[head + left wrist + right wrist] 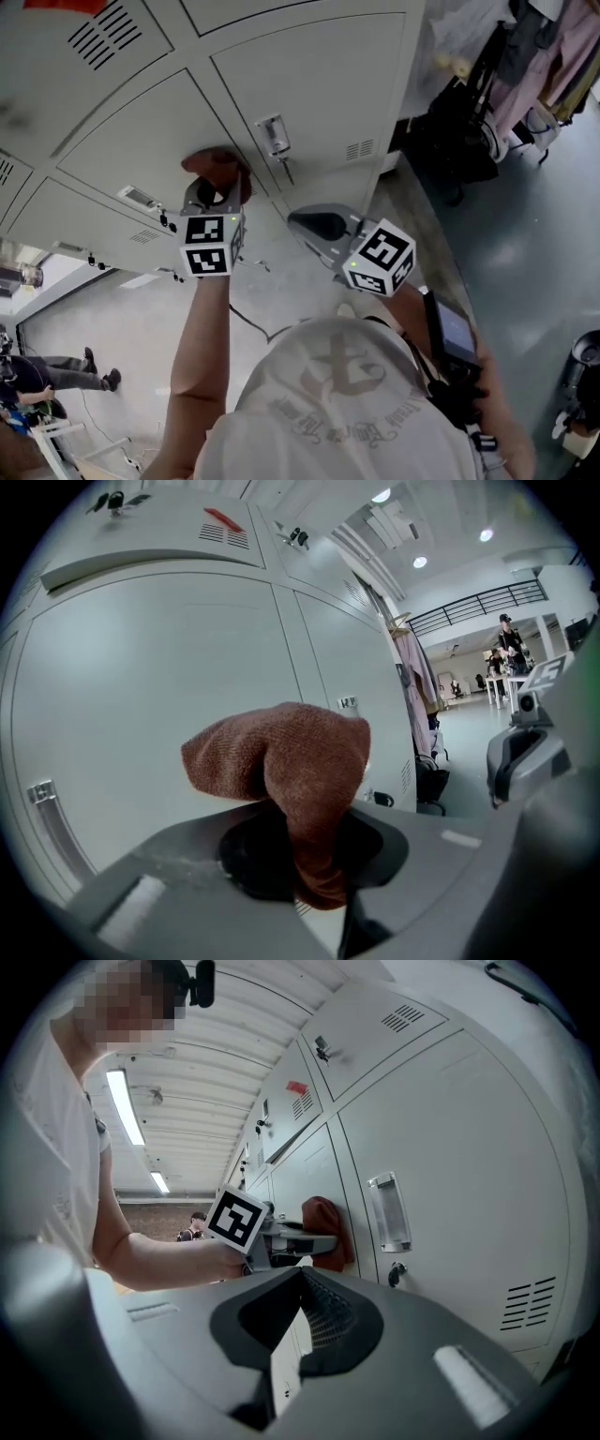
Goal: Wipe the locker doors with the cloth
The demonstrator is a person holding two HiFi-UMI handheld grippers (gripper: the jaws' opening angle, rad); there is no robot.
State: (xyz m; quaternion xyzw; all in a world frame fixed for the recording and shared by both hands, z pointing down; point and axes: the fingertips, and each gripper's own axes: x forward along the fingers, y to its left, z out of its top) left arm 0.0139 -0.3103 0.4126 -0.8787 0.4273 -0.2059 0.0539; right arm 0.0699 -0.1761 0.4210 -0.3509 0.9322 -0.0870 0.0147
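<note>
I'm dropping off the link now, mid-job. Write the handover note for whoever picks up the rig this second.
Left gripper: tongs shut on the brown cloth, raised to a grey locker door, beside the next door's latch handle. Contact with the door looks likely.
Right gripper: tongs together, empty, apart from the cloth.
Done: cannot tell which doors are wiped; no marks show.
Left: wipe across this door, then the neighbouring doors.
</note>
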